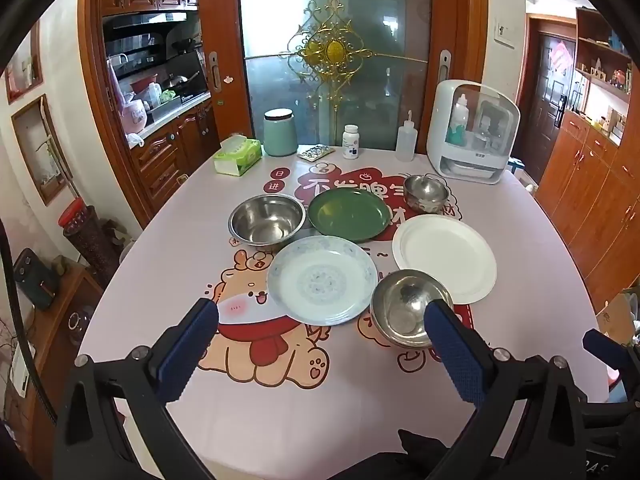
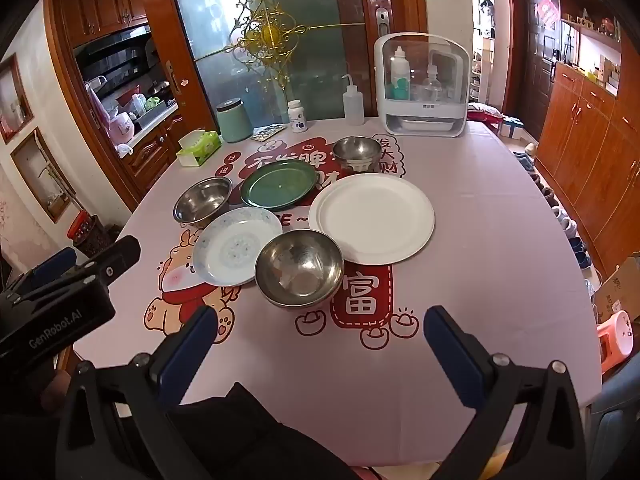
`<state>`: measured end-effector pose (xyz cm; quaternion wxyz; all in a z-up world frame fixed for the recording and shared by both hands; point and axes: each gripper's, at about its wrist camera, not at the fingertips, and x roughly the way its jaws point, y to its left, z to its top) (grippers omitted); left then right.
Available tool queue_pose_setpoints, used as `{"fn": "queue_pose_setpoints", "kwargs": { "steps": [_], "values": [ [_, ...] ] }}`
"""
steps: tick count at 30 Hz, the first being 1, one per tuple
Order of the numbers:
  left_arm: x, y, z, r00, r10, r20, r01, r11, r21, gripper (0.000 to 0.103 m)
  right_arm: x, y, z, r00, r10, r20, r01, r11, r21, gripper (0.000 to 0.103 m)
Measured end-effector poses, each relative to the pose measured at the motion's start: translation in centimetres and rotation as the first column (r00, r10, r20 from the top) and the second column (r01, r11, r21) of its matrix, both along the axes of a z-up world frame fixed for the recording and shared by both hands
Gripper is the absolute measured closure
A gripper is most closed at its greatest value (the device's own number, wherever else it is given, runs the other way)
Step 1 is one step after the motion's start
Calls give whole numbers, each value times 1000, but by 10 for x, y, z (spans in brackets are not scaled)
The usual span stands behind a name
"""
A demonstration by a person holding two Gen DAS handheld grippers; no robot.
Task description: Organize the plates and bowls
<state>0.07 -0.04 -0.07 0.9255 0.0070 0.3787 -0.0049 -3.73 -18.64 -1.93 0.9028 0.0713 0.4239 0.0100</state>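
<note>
Six dishes sit upright and empty on the table, close together. At the back, a wide steel bowl (image 1: 267,219) on the left, a green plate (image 1: 349,212) in the middle, a small steel bowl (image 1: 425,193) on the right. Nearer, a blue-patterned white plate (image 1: 322,279), a steel bowl (image 1: 408,307) just beside it, and a plain white plate (image 1: 444,258) overlapping the bowl's far rim

Six dishes clustered mid tabletop (image 2: 460,280). Back row, left to right: big bowl (image 2: 203,201), dark plate (image 2: 279,189), small bowl (image 2: 357,153). Front row: patterned plate (image 2: 236,245) left, near bowl (image 2: 299,267) centre-front touching it, plain plate (image 2: 371,217) right. Along far edge: tissue box (image 2: 199,147), canister (image 2: 234,120), pill bottle (image 2: 297,116), squeeze bottle (image 2: 353,106), sterilizer box (image 2: 423,86).
</note>
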Motion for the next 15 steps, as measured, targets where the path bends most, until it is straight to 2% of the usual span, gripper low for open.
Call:
{"fn": "queue_pose_setpoints", "kwargs": {
  "steps": [4,15],
  "values": [
    [0,-1,0,1000,4,17,-4,1000,4,1,2,1,0,1000,-2,-23,2,1000,-7,0],
    [3,2,5,1000,-1,23,1,1000,0,1,0,0,1,1000,-6,-10,6,1000,-5,0]
  ]
}}
